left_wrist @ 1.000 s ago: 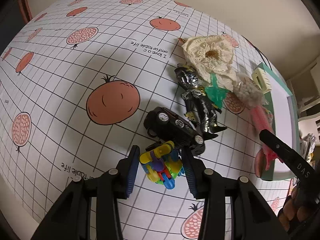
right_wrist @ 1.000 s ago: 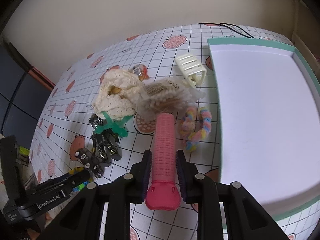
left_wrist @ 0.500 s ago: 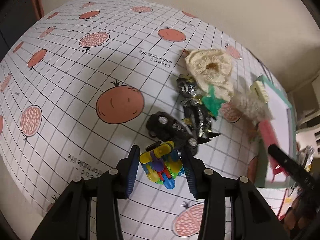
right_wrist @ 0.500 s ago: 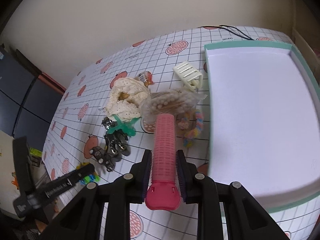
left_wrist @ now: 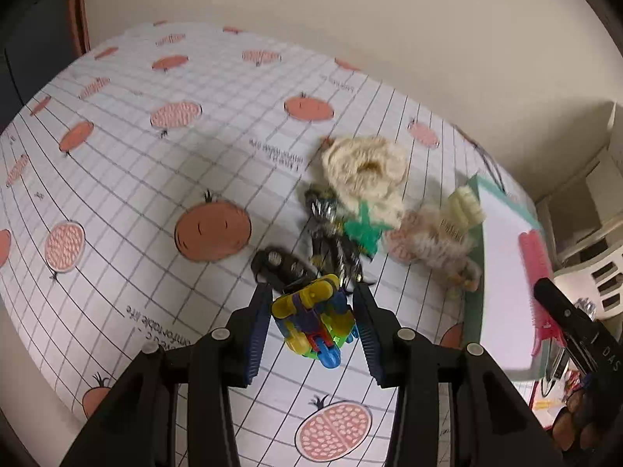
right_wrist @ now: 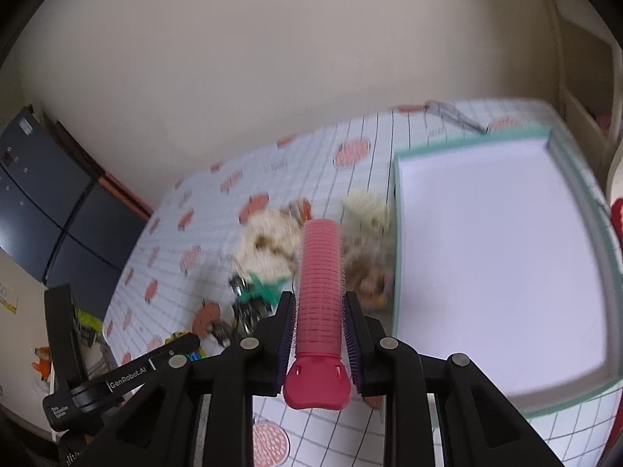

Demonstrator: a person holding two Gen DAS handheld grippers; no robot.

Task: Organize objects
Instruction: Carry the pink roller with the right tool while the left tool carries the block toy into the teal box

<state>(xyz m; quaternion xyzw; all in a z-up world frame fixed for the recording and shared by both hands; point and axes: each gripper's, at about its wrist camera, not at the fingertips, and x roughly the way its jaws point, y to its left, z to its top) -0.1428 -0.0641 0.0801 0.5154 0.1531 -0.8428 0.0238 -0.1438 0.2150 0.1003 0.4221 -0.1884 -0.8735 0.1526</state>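
Two items are being carried: right gripper (right_wrist: pixel 318 334) clamping a pink roller (right_wrist: pixel 320 284), left gripper (left_wrist: pixel 311 329) pinching a block toy (left_wrist: pixel 313 321); the tray (right_wrist: pixel 395 241) is holding nothing, and clutter (left_wrist: pixel 362 179) is waiting beside it.

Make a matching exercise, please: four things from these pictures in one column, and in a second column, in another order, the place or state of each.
Things:
1. pink hair roller
2. colourful block toy
3. green-rimmed tray
4. black toy car

Place or state:
A. lies on the tablecloth just beyond the left gripper's fingers
B. gripped in the left gripper
C. nothing shows inside it
D. gripped in the right gripper

Pairs: 1-D, 2-B, 3-C, 4-A
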